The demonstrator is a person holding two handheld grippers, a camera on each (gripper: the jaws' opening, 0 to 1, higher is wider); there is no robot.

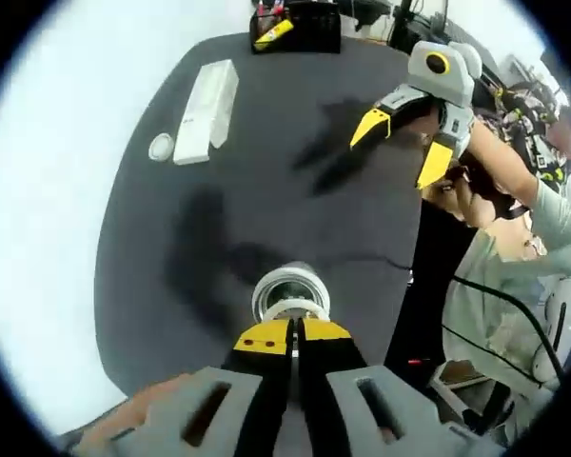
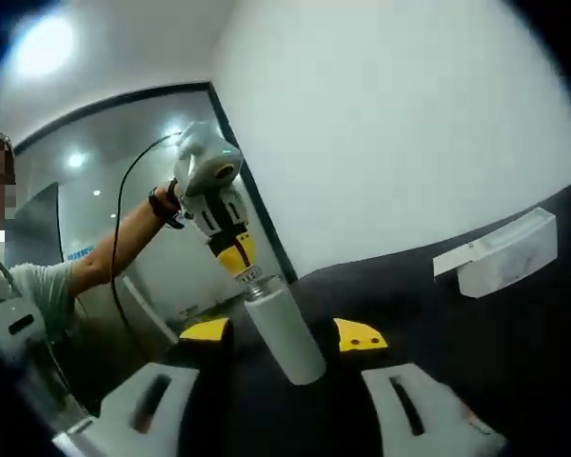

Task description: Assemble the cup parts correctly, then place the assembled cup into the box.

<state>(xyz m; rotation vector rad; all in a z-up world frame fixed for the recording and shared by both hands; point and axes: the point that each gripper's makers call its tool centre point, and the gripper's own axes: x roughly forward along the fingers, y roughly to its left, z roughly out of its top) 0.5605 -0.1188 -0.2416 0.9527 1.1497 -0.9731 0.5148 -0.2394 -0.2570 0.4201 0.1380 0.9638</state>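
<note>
Left gripper view: the left gripper [image 1: 295,333] occupies the bottom centre of the frame with its yellow-tipped jaws clamped on the rim of the white cup body [image 1: 289,294], which is seen end-on just above the jaw tips. The black table [image 1: 266,171] fills the middle of the frame. At the upper left of the frame a white rectangular box [image 1: 206,111] lies flat on the table, with a small round white lid [image 1: 161,147] just beside its left edge. The right gripper [image 1: 404,143] appears at the upper right, jaws spread apart and holding nothing

Right gripper view: the right gripper [image 2: 283,335] rises from the bottom of the frame, jaws spread wide. The cup body [image 2: 284,324] hangs tilted at frame centre, gripped at its upper end by the left gripper [image 2: 240,259]. The box [image 2: 500,254] rests at the right edge on the table [image 2: 514,352]
</note>
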